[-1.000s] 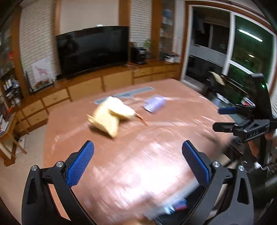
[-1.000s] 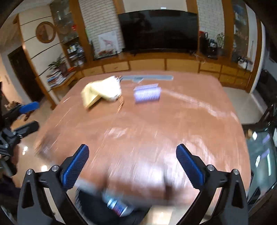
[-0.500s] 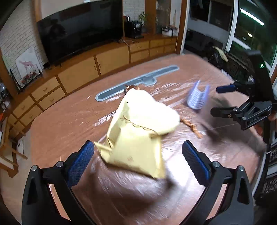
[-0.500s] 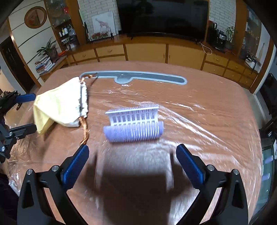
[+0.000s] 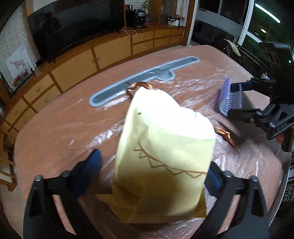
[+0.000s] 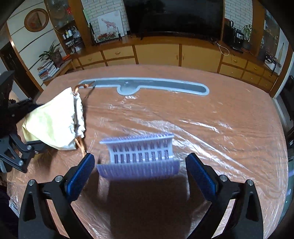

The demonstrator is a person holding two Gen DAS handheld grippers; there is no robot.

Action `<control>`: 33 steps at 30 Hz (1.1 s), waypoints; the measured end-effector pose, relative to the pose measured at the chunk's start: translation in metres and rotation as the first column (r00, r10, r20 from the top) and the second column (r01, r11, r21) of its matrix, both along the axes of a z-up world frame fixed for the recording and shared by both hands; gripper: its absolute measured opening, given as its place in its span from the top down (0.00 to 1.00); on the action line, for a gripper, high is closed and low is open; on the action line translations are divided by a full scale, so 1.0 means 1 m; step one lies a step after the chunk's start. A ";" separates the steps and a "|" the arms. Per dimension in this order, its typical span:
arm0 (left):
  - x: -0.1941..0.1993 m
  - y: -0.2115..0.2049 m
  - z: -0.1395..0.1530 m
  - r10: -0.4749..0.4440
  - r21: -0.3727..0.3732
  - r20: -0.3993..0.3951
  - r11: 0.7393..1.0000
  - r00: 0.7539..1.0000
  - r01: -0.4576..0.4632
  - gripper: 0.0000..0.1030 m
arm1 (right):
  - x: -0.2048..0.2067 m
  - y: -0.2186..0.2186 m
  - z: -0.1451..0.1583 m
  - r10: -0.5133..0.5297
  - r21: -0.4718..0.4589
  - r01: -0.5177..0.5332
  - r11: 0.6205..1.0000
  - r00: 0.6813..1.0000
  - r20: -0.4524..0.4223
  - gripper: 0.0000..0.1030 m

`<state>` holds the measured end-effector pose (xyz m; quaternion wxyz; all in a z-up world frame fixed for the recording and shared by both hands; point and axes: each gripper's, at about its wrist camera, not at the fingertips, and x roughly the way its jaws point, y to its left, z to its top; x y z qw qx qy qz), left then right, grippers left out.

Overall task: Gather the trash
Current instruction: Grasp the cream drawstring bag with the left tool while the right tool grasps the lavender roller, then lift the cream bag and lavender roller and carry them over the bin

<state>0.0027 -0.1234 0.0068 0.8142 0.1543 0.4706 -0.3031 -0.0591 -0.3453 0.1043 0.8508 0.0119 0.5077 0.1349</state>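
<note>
A pale yellow drawstring cloth bag (image 5: 161,147) with a brown cord lies on the plastic-covered brown table; it also shows in the right wrist view (image 6: 55,121). My left gripper (image 5: 152,171) is open, its jaws on either side of the bag's near end. A purple and white slotted plastic piece (image 6: 141,156) lies on the table; it also shows in the left wrist view (image 5: 229,99). My right gripper (image 6: 141,171) is open, with the plastic piece between its blue pads (image 6: 80,174).
A long grey-blue flat tray (image 6: 147,86) lies across the far side of the table (image 6: 220,128). Wooden cabinets with a large TV (image 6: 174,16) stand behind the table. The right gripper's body (image 5: 272,110) sits at the right of the left wrist view.
Both grippers have moved forward over the table. The left has closed in on the yellow bag, the right on the purple plastic piece. Both stay open.
</note>
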 end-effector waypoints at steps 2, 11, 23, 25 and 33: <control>-0.001 0.000 0.001 0.005 0.012 0.007 1.000 1.000 -0.006 0.22 | -0.001 0.002 0.000 0.000 -0.007 0.000 1.000 1.000 0.004 0.22; -0.009 0.004 0.012 0.056 -0.018 0.023 0.998 0.998 -0.056 0.40 | -0.003 -0.002 0.009 -0.016 0.055 0.015 0.998 1.000 0.017 0.30; -0.056 0.005 0.032 0.113 -0.085 0.042 0.990 0.993 -0.109 0.41 | -0.041 -0.012 0.042 -0.039 0.161 0.033 0.986 0.999 0.035 0.30; -0.065 0.004 0.033 0.120 -0.098 0.038 0.988 0.992 -0.116 0.41 | -0.051 -0.012 0.044 -0.041 0.168 0.035 0.985 0.999 0.032 0.30; -0.104 0.003 0.040 0.139 -0.162 0.021 0.978 0.990 -0.134 0.41 | -0.096 -0.015 0.053 -0.052 0.218 0.044 0.975 0.998 0.027 0.30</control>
